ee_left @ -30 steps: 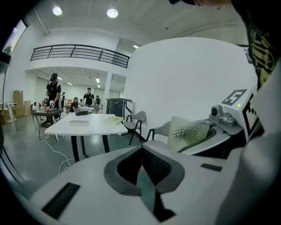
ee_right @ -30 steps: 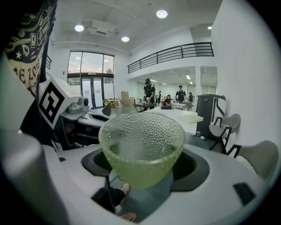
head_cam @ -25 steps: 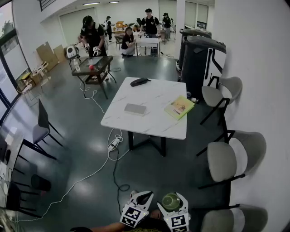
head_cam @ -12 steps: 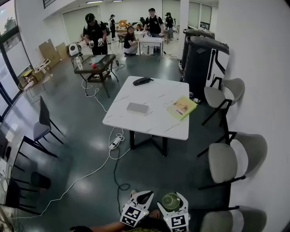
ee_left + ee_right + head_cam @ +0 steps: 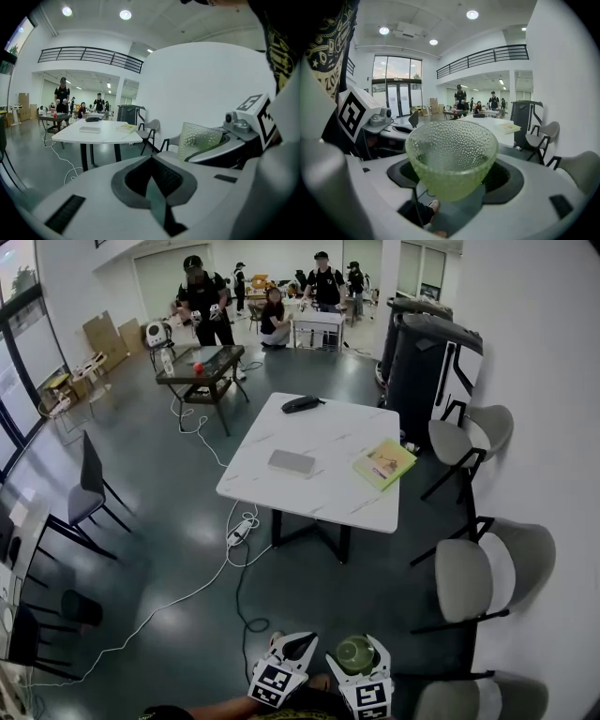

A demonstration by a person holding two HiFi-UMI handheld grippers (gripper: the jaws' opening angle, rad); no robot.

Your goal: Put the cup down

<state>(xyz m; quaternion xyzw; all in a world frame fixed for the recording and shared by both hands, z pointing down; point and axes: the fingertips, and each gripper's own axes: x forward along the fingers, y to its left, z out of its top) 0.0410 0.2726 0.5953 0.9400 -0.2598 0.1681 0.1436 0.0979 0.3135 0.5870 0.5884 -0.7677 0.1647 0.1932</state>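
At the far left a dark chair [image 5: 89, 491] stands on the grey floor [image 5: 169, 521], and a white cable [image 5: 178, 601] trails across that floor toward the white bench [image 5: 328, 498] in the middle of the room. On the bench lie a flat grey slab [image 5: 292, 462], a black object [image 5: 302, 404] near the far edge and a yellow-green book [image 5: 384, 463] at the right edge. At the bottom of the head view the left gripper [image 5: 298, 643] is held low in front of the person. In its own view [image 5: 152, 178] its fingers are drawn in to a narrow slit with nothing between them. Just beside it, the right gripper [image 5: 356, 657] has its fingers closed around a green dimpled glass cup [image 5: 354, 653]. In the right gripper view [image 5: 454, 199] the cup [image 5: 451, 157] sits upright between the fingers, mouth up, and looks empty. The cup is in the air above the floor, well apart from the bench, and it also shows past the left gripper's side [image 5: 199, 139]. Grey-seated chairs [image 5: 469, 573] line the white wall on the right.
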